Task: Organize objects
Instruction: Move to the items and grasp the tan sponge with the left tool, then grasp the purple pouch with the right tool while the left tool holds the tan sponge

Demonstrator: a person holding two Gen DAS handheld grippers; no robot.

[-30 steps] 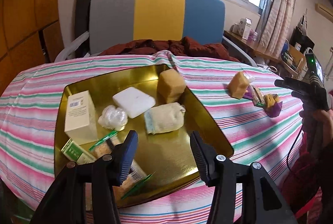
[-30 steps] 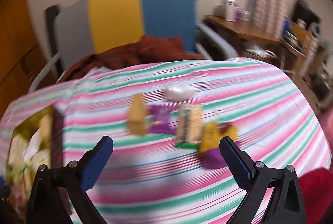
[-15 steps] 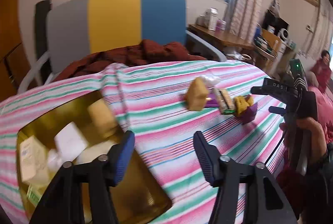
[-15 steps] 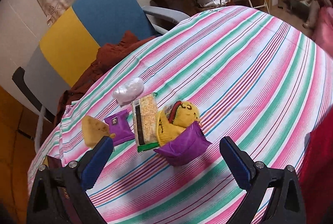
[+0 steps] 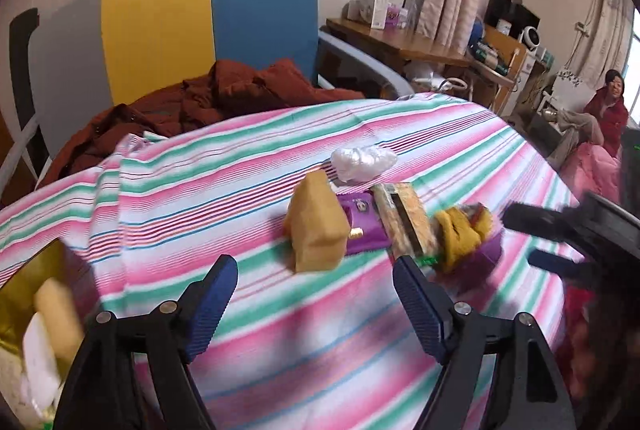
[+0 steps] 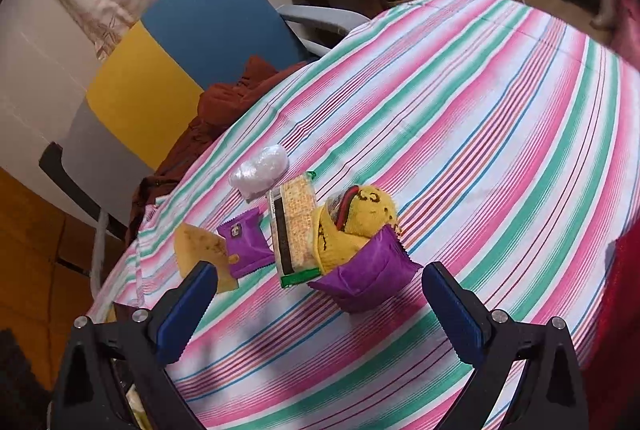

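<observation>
A second ago the left gripper (image 5: 315, 296) hung over the gold metal tray (image 5: 24, 282); now that tray sits at the far left edge of its view and the loose cluster of items on the pink, green and white striped tablecloth (image 5: 248, 166) lies straight ahead. Its blue-padded jaws have just been opening and now stand wide apart, with nothing between them but cloth. Beyond them stands the tan spongy block (image 5: 316, 226), then the flat purple foil packet (image 5: 362, 224), the clear-wrapped cracker pack (image 5: 404, 222), and the yellow knitted toy (image 5: 460, 234) resting on a second purple wrapper (image 5: 490, 252). The crumpled clear plastic bag (image 5: 362, 162) lies just behind them.

The right gripper (image 6: 320, 304) has rolled since a second ago, so the table now slants across its view. Its jaws are spread wide too and grip nothing; the toy's purple wrapper (image 6: 364, 278) lies near them, roughly between the tips but not touched.

The left view alone shows the tray's contents, a blurred pale yellow block (image 5: 56, 306) and white pieces, and the right gripper (image 5: 560, 242) itself as a dark blurred shape close to the toy. It also takes in a seated person in red (image 5: 608, 110) across the room. The right view gives a sharper look at the cluster: brown marks on the tan block (image 6: 204, 254), the dark strip along the cracker pack (image 6: 294, 226), the toy's (image 6: 356, 222) stitched markings, and the bag (image 6: 260, 170) touching the pack's far end.
</observation>
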